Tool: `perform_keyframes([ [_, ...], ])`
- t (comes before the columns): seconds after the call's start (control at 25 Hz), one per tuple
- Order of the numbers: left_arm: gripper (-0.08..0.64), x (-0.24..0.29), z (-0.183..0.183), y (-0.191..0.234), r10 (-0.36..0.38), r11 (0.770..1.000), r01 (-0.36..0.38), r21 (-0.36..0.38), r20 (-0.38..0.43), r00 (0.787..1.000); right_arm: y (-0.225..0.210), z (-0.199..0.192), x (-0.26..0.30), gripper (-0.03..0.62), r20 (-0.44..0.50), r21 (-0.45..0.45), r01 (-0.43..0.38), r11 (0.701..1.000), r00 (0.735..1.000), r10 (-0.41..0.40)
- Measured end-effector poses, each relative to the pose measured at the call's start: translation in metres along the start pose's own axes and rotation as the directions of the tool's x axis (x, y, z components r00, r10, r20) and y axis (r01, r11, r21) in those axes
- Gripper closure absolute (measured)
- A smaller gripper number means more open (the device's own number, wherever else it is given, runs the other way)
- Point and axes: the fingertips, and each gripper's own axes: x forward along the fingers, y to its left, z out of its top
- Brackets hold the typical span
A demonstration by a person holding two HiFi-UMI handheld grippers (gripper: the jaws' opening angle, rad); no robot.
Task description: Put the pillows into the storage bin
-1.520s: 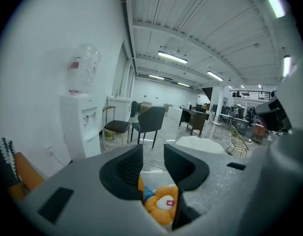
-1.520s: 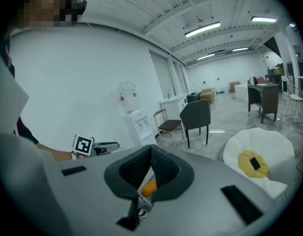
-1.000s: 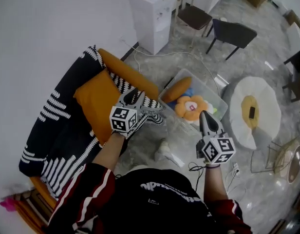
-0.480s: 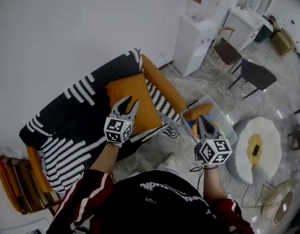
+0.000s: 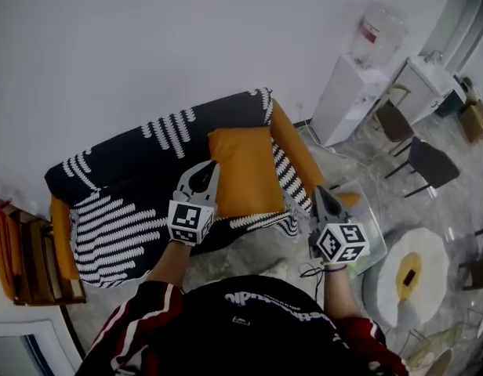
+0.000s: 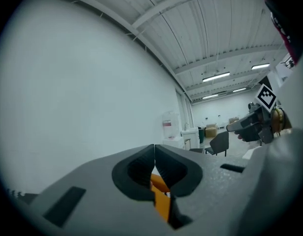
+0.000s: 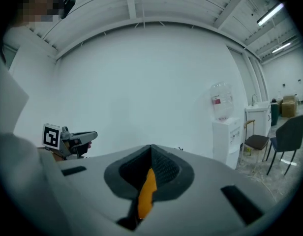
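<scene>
An orange pillow (image 5: 243, 171) lies on the sofa (image 5: 124, 202), which is draped in a black-and-white striped blanket. My left gripper (image 5: 212, 165) hovers in front of the sofa, just left of the pillow. Its jaws have just been closing and now meet with nothing between them, as the left gripper view (image 6: 154, 146) shows. My right gripper (image 5: 318, 189) is shut and empty (image 7: 151, 146), to the right of the sofa's end. Behind it, the clear storage bin (image 5: 368, 212) is mostly hidden, and a bit of an orange pillow (image 5: 348, 199) inside shows.
A white water dispenser (image 5: 347, 92) stands against the wall right of the sofa. Chairs (image 5: 428, 163) are further right. A round white and yellow cushion (image 5: 410, 276) lies on the floor at lower right. A wooden rack (image 5: 26, 257) sits left of the sofa.
The view has swung from the bin to the sofa. Both grippers moved away from the bin toward the sofa and rose. The left jaws went from open to shut.
</scene>
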Motion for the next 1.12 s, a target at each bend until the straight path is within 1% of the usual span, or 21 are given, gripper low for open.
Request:
perform_keyframes([
  [0.16,0.557,-0.029,-0.001,0.021,0.08,0.994,-0.079,-0.072,0.01,0.997,0.027,0.001,0.009,0.589,0.003,-0.018,-0.018,1.0,1.0,0.018],
  [0.24,0.557,-0.038,-0.003,0.023,0.089,0.991,-0.088,-0.104,0.009,0.996,0.033,0.002,0.009,0.589,0.003,-0.035,-0.022,0.999,1.0,0.022],
  [0.36,0.557,-0.045,-0.004,0.022,0.078,0.99,-0.076,-0.117,0.015,0.997,0.041,0.001,0.008,0.589,-0.003,-0.067,-0.032,0.997,0.999,0.032],
  [0.4,0.557,-0.048,-0.003,0.022,0.076,0.99,-0.073,-0.118,0.019,0.997,0.044,0.0,0.008,0.566,-0.008,-0.068,-0.041,0.997,0.999,0.04],
  [0.48,0.557,-0.052,-0.002,0.022,0.07,0.991,-0.066,-0.118,0.026,0.997,0.048,-0.004,0.008,0.445,-0.019,-0.052,-0.059,0.997,0.998,0.058],
  [0.56,0.557,-0.055,-0.003,0.02,0.061,0.991,-0.057,-0.118,0.027,0.998,0.048,-0.009,0.009,0.37,-0.028,-0.025,-0.065,0.998,0.998,0.064],
  [0.64,0.557,-0.057,-0.005,0.017,0.051,0.992,-0.048,-0.121,0.021,0.998,0.046,-0.014,0.009,0.267,-0.039,-0.005,-0.067,0.998,0.997,0.067],
  [0.68,0.557,-0.058,-0.007,0.015,0.046,0.991,-0.044,-0.124,0.017,0.999,0.045,-0.018,0.009,0.238,-0.045,0.001,-0.067,0.998,0.997,0.067],
  [0.76,0.557,-0.06,-0.01,0.013,0.036,0.991,-0.034,-0.13,0.009,0.999,0.044,-0.024,0.008,0.224,-0.055,0.003,-0.058,0.998,0.997,0.058],
  [0.92,0.557,-0.067,-0.015,0.011,0.008,0.99,-0.007,-0.142,0.005,1.0,0.047,-0.037,0.01,0.227,-0.068,0.017,-0.042,0.999,0.997,0.043],
  [1.12,0.557,-0.077,-0.03,-0.005,-0.051,0.986,0.048,-0.162,-0.014,0.999,0.04,-0.075,0.015,0.233,-0.128,0.037,-0.016,0.999,0.992,0.02],
])
